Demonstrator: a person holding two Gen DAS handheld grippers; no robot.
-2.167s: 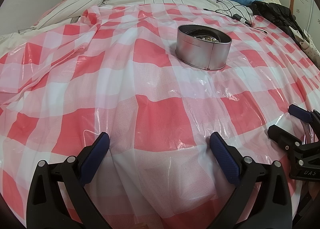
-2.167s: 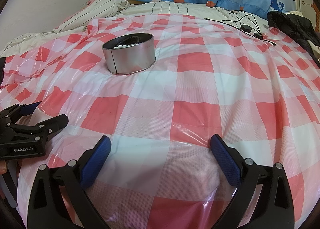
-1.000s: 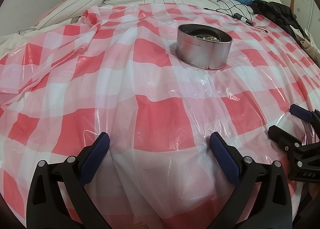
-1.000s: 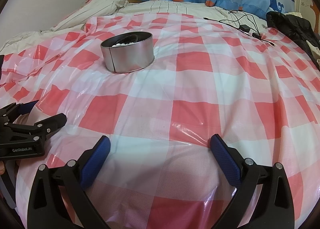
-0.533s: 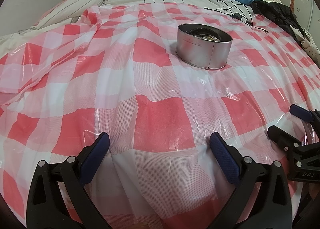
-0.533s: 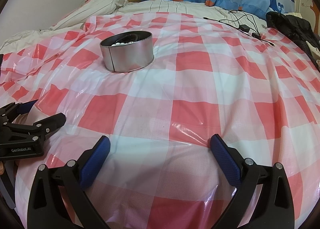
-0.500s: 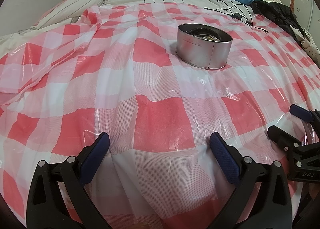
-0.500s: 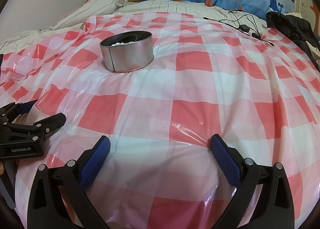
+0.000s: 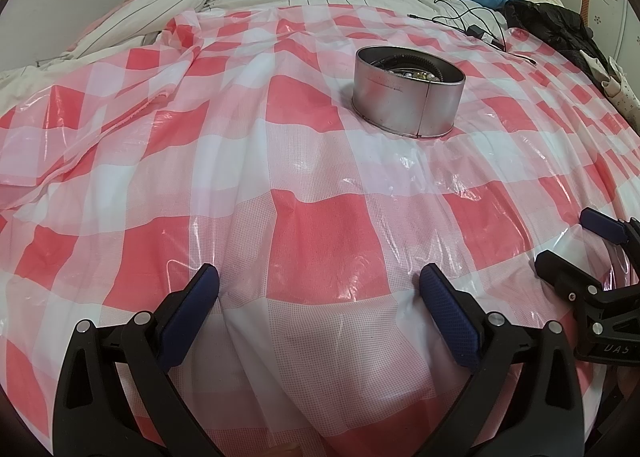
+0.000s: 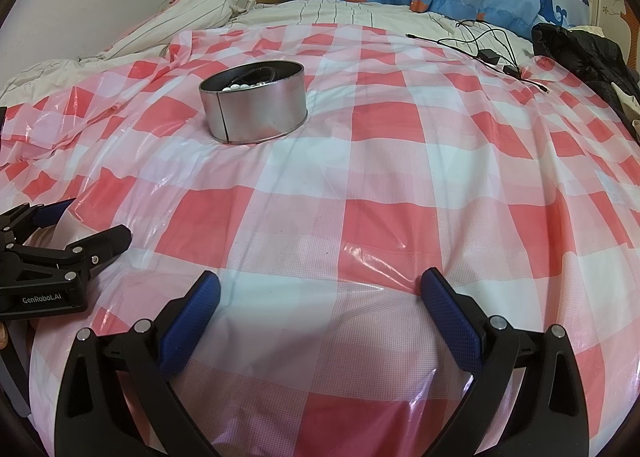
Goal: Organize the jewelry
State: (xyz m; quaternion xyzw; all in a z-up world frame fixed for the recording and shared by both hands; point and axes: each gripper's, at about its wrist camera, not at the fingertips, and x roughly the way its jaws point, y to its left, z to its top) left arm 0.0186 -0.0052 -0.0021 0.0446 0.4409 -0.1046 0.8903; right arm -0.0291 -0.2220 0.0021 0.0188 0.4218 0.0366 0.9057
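Currently both of my hand-held grippers stand apart and empty at the bed's near edge: left hand-held gripper (image 9: 318, 293), right hand-held gripper (image 10: 320, 293). The round tin (image 9: 408, 97) of beads sits toward the bed's head end, ahead-right of left, ahead-left of right; neither looks clearly nearer.

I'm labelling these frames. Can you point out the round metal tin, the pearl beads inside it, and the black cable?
round metal tin (image 10: 260, 117), right wrist view, front wall.
pearl beads (image 10: 240, 87), right wrist view, bead row.
black cable (image 10: 476, 42), right wrist view, looped wire.

Left gripper (image 9: 319, 295) and right gripper (image 10: 320, 299) lie side by side, fingers spread wide.
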